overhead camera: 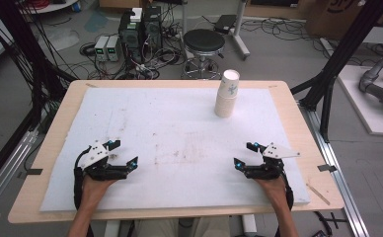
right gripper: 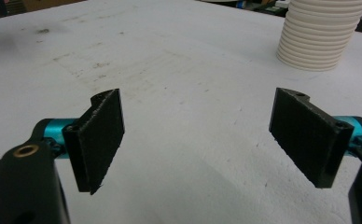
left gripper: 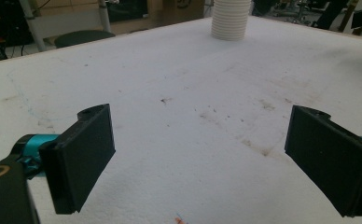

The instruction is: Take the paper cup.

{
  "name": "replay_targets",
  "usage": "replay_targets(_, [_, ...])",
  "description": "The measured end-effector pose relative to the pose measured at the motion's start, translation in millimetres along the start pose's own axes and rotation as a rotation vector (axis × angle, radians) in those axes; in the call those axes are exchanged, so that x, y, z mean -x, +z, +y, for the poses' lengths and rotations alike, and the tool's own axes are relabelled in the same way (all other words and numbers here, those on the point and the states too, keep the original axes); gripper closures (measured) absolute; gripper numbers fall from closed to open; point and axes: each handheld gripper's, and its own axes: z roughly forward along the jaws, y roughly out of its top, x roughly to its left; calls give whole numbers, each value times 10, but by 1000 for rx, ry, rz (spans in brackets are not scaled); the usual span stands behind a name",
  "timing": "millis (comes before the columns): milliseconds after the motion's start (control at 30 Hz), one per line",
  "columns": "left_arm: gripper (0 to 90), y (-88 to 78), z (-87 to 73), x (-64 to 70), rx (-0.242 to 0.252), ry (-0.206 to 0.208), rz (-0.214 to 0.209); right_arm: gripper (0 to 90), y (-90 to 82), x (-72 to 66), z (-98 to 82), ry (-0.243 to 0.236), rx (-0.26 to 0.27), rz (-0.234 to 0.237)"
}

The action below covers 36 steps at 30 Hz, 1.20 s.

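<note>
Claws (overhead camera: 125, 154) (overhead camera: 244, 155) agape, empty; cup stack (overhead camera: 227, 94) far off.

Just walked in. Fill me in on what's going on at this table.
A person sits at the table with a gripper in each hand. The left gripper and right gripper both rest low over the near part of the white foam sheet, fingers spread wide and holding nothing. A stack of paper cups stands upright at the far side, nearer the right gripper, untouched. Nothing is being handled yet.
</note>
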Motion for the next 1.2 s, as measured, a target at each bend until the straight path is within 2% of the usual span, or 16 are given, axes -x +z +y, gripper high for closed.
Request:
replay_targets(200, [82,3,1,-3,-3,-8,0,185,1,14,1,8,1,10])
replay_targets(467, [82,2,1,-6,-3,-8,3,185,-39,0,-19,11,42,-6])
replay_targets(533, [83,4,1,-2,-3,-8,3,185,-54,14,-26,10,64,5])
replay_targets(733, [83,4,2,-11,-5,-12,2,184,-83,81,-20,54,65,74])
replay_targets(833, [83,3,2,-13,-6,-16,3,185,-131,100,63,53,114,74])
replay_targets(933, [83,4,2,-13,-3,-18,3,184,-157,104,148,45,120,65])
replay_targets(1000, [83,4,3,-14,-6,-15,5,184,-207,133,291,40,135,43])
replay_targets(1067, [83,4,3,-14,-6,-17,3,184,-235,171,404,34,127,38])
replay_targets(1100, [83,4,3,-14,-6,-17,3,184,-235,171,404,34,127,38])
replay_targets(1133, [83,5,2,-14,-5,-18,2,184,-263,205,513,26,114,36])
replay_targets(1167, [83,5,2,-14,-5,-18,2,184,-263,205,513,26,114,36])
replay_targets(1200, [83,5,3,-14,-5,-18,3,184,-305,254,658,19,105,36])
